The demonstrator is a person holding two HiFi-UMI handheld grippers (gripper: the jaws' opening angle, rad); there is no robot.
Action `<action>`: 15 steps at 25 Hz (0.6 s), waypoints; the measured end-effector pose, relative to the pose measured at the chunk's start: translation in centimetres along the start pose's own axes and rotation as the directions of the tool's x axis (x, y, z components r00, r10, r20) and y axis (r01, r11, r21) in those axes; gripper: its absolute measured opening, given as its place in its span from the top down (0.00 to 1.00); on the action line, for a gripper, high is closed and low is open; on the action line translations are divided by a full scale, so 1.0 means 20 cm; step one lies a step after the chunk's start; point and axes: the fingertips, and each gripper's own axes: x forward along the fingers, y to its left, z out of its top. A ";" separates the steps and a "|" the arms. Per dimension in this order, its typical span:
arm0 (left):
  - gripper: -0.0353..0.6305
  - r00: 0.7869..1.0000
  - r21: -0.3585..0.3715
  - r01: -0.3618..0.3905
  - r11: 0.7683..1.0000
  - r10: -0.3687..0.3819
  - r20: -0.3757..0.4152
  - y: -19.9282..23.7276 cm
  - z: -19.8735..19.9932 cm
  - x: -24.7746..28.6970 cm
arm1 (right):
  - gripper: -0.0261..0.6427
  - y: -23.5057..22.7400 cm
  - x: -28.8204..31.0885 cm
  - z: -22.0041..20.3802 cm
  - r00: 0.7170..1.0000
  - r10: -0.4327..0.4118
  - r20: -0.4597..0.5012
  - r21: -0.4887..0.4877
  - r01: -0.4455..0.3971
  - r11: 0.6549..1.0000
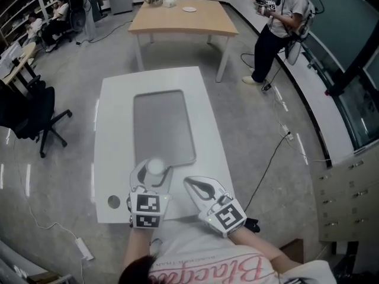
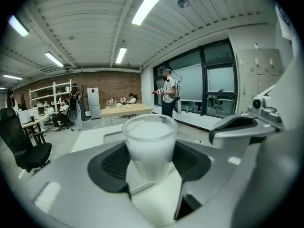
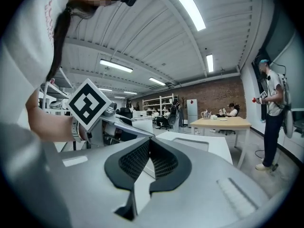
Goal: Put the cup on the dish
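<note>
Pinches with left tongs (image 2: 151, 162) a frosted white cup (image 1: 156, 166) at the grey dish's (image 1: 160, 123) near edge, close to the surface's (image 1: 112, 158) near edge, with right tongs (image 1: 192, 183) pressed together just beside.

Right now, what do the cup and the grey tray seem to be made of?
Cup: probably frosted plastic, possibly glass. Its walls are milky and translucent, with no sharp glare.
Tray: dull, even grey with a matte surface and a raised rim. It could be plastic or coated metal; the look leaves that open.

Cup (image 1: 156, 167) betw. left gripper (image 1: 154, 172) jaws, prob. over tray (image 1: 160, 123) near edge.
</note>
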 end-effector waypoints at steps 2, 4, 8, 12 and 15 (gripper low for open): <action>0.55 1.000 0.000 0.014 1.000 -0.014 0.002 0.03 0.01 0.08 | 0.96 -0.03 0.02 -0.01 1.000 -0.015 -0.008 0.016 0.015 1.000; 0.55 1.000 -0.014 0.019 1.000 -0.019 0.000 0.07 0.01 0.16 | 0.96 -0.05 0.04 -0.03 1.000 -0.026 -0.018 0.028 0.026 0.999; 0.56 1.000 -0.035 0.013 0.999 -0.013 -0.014 0.14 -0.01 0.31 | 0.96 -0.11 0.11 -0.06 0.998 -0.029 -0.055 0.035 0.031 0.999; 0.56 1.000 -0.032 -0.015 0.999 0.014 -0.020 0.19 -0.06 0.45 | 0.96 -0.14 0.16 -0.13 0.995 -0.029 -0.096 0.073 0.036 0.997; 0.56 0.999 -0.030 -0.038 0.999 0.038 -0.014 0.22 -0.10 0.57 | 0.96 -0.16 0.19 -0.21 0.988 -0.018 -0.152 0.095 0.033 0.995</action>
